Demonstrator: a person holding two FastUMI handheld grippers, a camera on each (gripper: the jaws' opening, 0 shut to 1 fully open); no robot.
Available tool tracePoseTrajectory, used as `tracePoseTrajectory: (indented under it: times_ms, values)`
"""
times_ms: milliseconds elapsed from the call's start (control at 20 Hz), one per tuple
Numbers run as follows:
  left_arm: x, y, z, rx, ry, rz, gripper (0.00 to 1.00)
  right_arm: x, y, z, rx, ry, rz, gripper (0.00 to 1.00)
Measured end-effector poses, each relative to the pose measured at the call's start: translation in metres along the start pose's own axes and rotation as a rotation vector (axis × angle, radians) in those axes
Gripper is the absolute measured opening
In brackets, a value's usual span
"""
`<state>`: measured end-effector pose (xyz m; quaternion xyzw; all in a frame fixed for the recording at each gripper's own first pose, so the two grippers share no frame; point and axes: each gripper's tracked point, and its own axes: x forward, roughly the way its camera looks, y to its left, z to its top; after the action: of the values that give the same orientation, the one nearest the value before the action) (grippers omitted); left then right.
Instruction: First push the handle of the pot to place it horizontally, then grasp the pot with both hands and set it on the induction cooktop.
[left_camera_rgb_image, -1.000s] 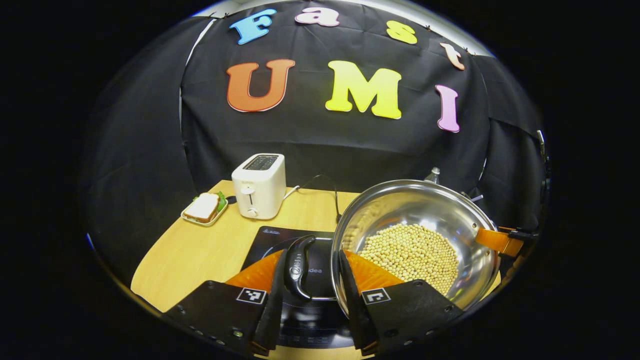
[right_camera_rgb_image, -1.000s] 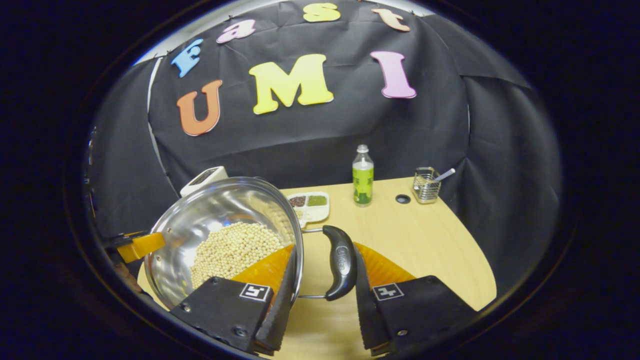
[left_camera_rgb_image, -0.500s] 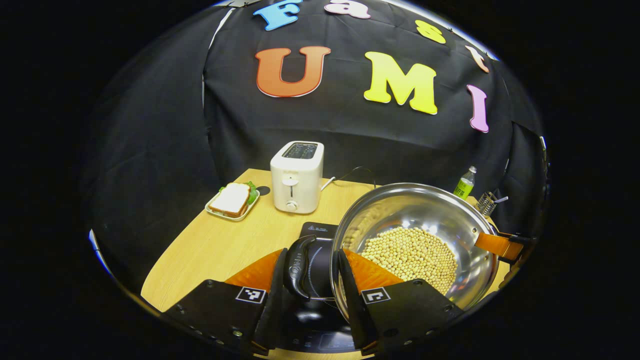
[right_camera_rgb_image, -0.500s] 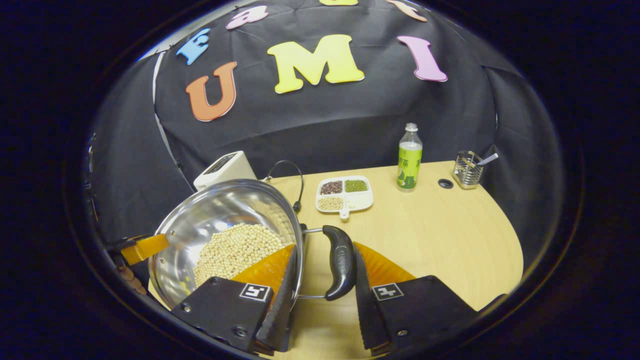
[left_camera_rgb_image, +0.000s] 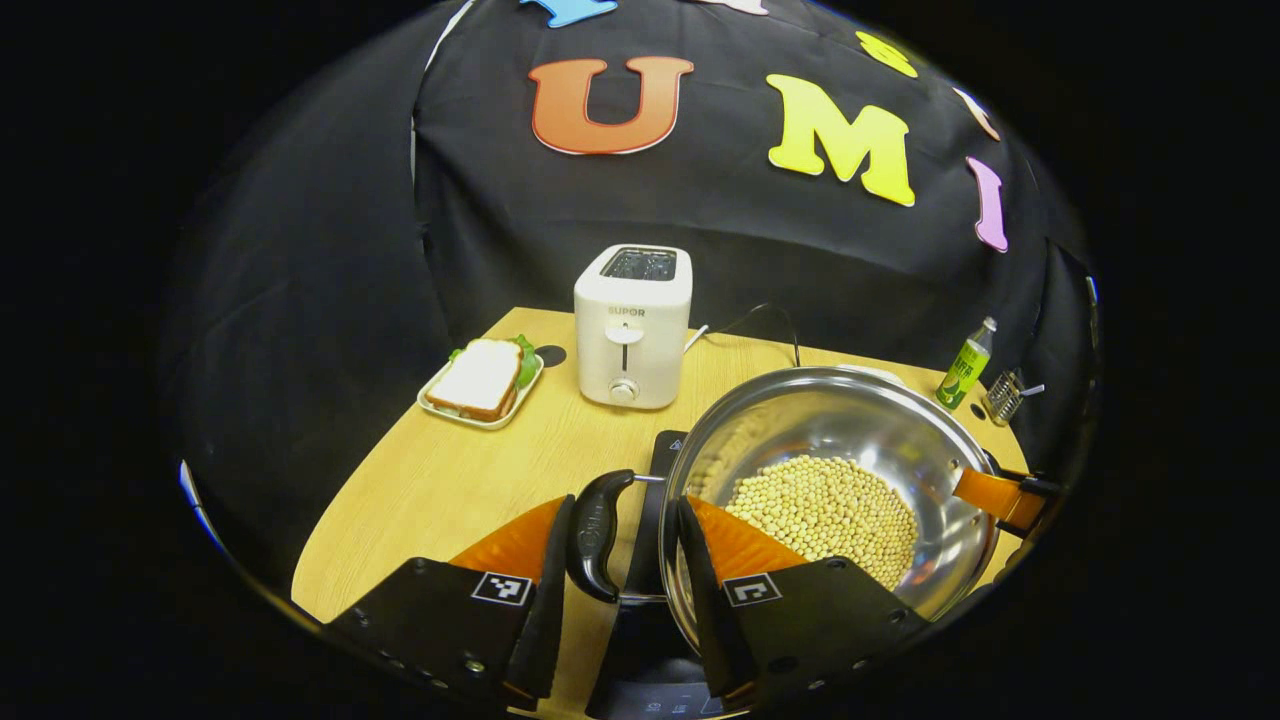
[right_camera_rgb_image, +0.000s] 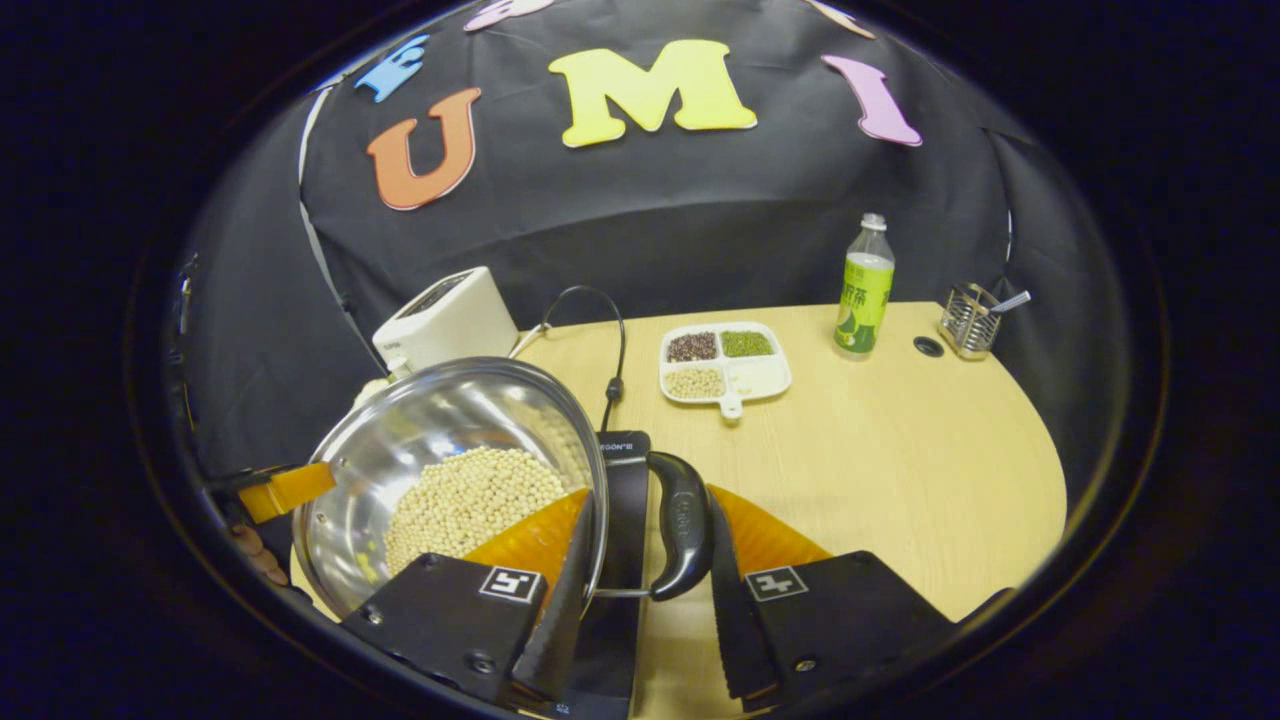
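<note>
Black cloth backs a pale wooden worktop (left_camera_rgb_image: 440, 480) in the left gripper view, where a white toaster (left_camera_rgb_image: 632, 325) and a sandwich on a small tray (left_camera_rgb_image: 482, 378) stand well behind the action. Nearer, the left gripper (left_camera_rgb_image: 620, 580) has its fingers (left_camera_rgb_image: 545, 600) on either side of the pot's left black loop handle (left_camera_rgb_image: 594, 533); one finger lies against the handle, the other against the steel wall, so the grip looks closed across handle and rim together. The stainless pot (left_camera_rgb_image: 850, 420), part full of pale soybeans (left_camera_rgb_image: 822, 505), sits over the dark induction cooktop (left_camera_rgb_image: 640, 640), whether resting or just clear of it cannot be told. Across the bowl, the right gripper (left_camera_rgb_image: 1000, 495) meets the far rim.

From the right gripper view, that right gripper (right_camera_rgb_image: 645, 590) brackets the opposite handle (right_camera_rgb_image: 683, 525) the same way, one finger on the handle, the other inside the rim against the wall. The cooktop's edge (right_camera_rgb_image: 622, 470) shows beneath. Beyond lie a divided dish of beans (right_camera_rgb_image: 724, 365), a green-labelled bottle (right_camera_rgb_image: 864, 290) and a wire holder (right_camera_rgb_image: 968, 320).

Judged from this, the pot is rigid, smooth-walled and weighted by loose beans that would shift if tipped; the two side handles are the sound holds, kept level.
</note>
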<state>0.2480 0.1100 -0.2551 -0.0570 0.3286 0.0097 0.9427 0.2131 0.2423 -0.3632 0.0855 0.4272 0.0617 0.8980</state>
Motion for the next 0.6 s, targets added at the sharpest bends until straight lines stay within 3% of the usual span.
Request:
tracePoseTrajectory:
  times_ms: [450,500,550,600]
  values:
    - [0.0033,-0.0003,-0.0011,0.012,-0.015,0.0,0.54,0.01,-0.0015,-0.0109,-0.029,-0.013,0.0,0.61]
    - [0.0029,-0.0002,-0.001,0.011,-0.013,-0.005,0.45,0.01,-0.0018,-0.0114,-0.033,-0.014,0.003,0.6]
    - [0.003,-0.001,-0.0014,0.008,-0.008,-0.01,0.57,0.0097,-0.0021,-0.0106,-0.034,-0.013,0.006,0.61]
    - [0.0035,-0.0015,-0.0019,0.008,-0.008,-0.011,0.58,0.0099,-0.0023,-0.0112,-0.033,-0.014,0.009,0.62]
